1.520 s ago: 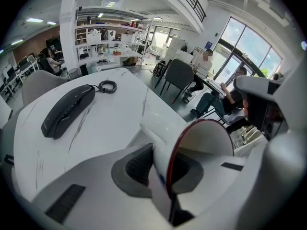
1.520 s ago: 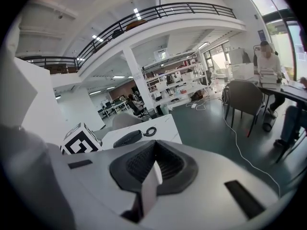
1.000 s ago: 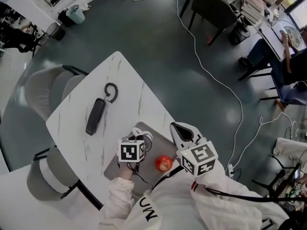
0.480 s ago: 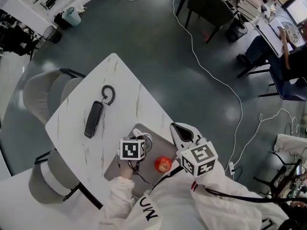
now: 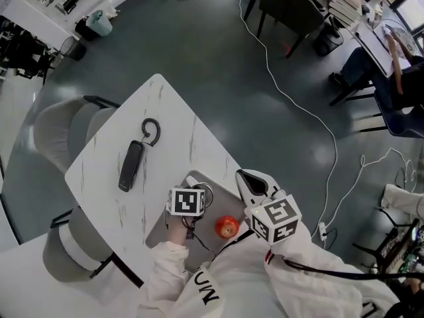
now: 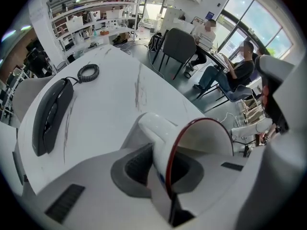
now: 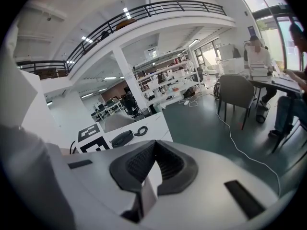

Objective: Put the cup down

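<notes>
A white cup (image 5: pixel 203 191) with a red rim (image 6: pixel 201 143) is pinched by its wall in my left gripper (image 5: pixel 193 197) (image 6: pixel 165 171), which is shut on it. The cup hangs over the far left corner of a grey tray (image 5: pixel 222 197); I cannot tell whether it touches the tray. In the left gripper view the cup lies tilted, its mouth facing right and its handle (image 6: pixel 153 126) pointing up left. My right gripper (image 5: pixel 255 184) (image 7: pixel 152 169) is held over the tray's right edge, shut with nothing in it.
A red apple (image 5: pixel 226 226) lies on the tray between the grippers. A dark telephone handset (image 5: pixel 131 165) (image 6: pixel 50 111) with a coiled cord (image 5: pixel 151 131) rests on the white marble table (image 5: pixel 165 118). Grey chairs stand to the table's left, and cables run across the floor.
My left gripper has shifted slightly up and tilted with the cup still in it. The right gripper and the apple have stayed put.
</notes>
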`<state>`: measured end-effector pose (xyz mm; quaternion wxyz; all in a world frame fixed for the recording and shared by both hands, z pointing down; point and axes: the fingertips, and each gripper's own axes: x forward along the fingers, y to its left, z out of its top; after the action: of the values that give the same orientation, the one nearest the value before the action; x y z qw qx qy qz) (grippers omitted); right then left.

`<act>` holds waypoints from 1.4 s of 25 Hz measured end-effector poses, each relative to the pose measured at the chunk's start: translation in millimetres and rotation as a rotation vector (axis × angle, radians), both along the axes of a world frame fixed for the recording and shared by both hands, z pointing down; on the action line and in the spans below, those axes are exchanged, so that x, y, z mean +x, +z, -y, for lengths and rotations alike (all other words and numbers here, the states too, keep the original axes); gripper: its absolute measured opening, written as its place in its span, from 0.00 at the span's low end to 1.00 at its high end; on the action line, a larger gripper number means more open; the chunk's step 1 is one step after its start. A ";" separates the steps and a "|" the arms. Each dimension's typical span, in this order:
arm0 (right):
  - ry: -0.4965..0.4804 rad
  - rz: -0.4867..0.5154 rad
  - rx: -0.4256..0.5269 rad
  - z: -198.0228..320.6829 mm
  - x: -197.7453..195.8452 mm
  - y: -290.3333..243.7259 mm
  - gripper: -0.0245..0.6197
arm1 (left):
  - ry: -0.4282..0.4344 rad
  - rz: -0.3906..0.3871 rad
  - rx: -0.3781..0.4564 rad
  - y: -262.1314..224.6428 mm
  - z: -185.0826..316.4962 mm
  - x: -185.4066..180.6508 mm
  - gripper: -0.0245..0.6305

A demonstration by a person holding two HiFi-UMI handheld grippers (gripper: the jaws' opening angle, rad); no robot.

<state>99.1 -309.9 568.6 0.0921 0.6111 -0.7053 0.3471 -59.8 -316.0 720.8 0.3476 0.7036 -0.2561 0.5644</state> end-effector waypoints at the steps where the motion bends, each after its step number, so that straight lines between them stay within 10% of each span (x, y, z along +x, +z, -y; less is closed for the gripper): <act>1: 0.001 0.000 0.000 0.0 0.0 0.1 0.05 | 0.006 0.007 -0.003 0.4 0.2 0.0 0.10; 23: -0.003 0.001 0.006 -5.1 -3.7 -2.7 0.05 | 0.017 -0.011 -0.017 -8.0 -1.0 0.6 0.21; 35: -0.014 -0.010 0.046 -27.5 -7.5 -22.9 0.05 | -0.006 -0.058 0.134 -47.5 1.4 -2.3 0.32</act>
<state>91.6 -282.4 545.7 0.0841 0.6098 -0.7169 0.3272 -62.1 -317.4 673.2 0.3086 0.7406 -0.2854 0.5243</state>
